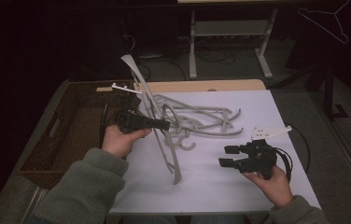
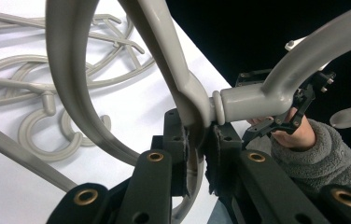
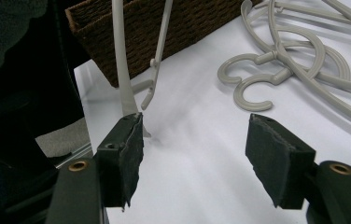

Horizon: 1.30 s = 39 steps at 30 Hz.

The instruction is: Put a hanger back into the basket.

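My left gripper (image 1: 164, 124) is shut on a grey plastic hanger (image 1: 168, 156) that stands tilted, one end high over the basket and the other resting on the white tabletop. In the left gripper view the pads (image 2: 220, 149) pinch the grey hanger (image 2: 178, 70) just below its neck. More grey hangers (image 1: 201, 121) lie tangled in a pile mid-table, beyond the held one. My right gripper (image 1: 223, 156) hovers at the front right, open, with nothing between its jaws. In its own view the right gripper (image 3: 192, 135) faces bare tabletop, with the pile's hooks (image 3: 253, 79) ahead.
A brown wicker basket (image 1: 47, 135) stands along the table's left side; its corner (image 3: 155, 28) is seen in the right gripper view. A white wire hanger (image 1: 330, 21) hangs in the dark at the back right. A table frame (image 1: 229, 37) stands behind.
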Available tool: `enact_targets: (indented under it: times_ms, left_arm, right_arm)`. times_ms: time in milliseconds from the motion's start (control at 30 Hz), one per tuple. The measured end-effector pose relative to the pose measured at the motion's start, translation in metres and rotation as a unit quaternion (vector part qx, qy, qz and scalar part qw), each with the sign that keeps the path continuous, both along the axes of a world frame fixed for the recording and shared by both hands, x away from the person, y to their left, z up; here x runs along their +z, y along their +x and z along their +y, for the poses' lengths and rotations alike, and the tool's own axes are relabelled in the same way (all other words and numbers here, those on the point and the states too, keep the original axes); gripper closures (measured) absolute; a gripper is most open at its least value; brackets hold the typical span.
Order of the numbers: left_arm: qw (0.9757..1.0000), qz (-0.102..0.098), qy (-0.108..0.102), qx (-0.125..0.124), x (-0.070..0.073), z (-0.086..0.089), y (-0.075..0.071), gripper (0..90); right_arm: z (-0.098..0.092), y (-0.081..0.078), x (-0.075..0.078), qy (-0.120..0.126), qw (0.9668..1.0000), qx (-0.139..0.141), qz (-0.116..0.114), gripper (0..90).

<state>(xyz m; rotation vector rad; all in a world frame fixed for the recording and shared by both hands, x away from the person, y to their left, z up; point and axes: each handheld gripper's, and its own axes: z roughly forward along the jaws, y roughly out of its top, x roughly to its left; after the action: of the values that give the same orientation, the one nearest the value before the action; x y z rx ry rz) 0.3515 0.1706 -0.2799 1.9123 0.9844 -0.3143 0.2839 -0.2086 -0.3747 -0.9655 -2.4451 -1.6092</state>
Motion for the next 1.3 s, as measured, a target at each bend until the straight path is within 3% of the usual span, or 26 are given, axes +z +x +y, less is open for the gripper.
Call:
enact_targets:
  times_ms: [767,1300]
  left_arm:
    - [0.9998,-0.006,0.01,0.016,0.016,0.016,0.004,80.0]
    - [0.9991,-0.012,0.021,0.034,0.032,0.045,0.004,80.0]
  right_arm:
    - [-0.004,-0.001,-0.001,-0.001,1.0,-0.006,0.001,33.4]
    - [-0.003,0.0,-0.002,-0.005,1.0,-0.008,0.002,32.9]
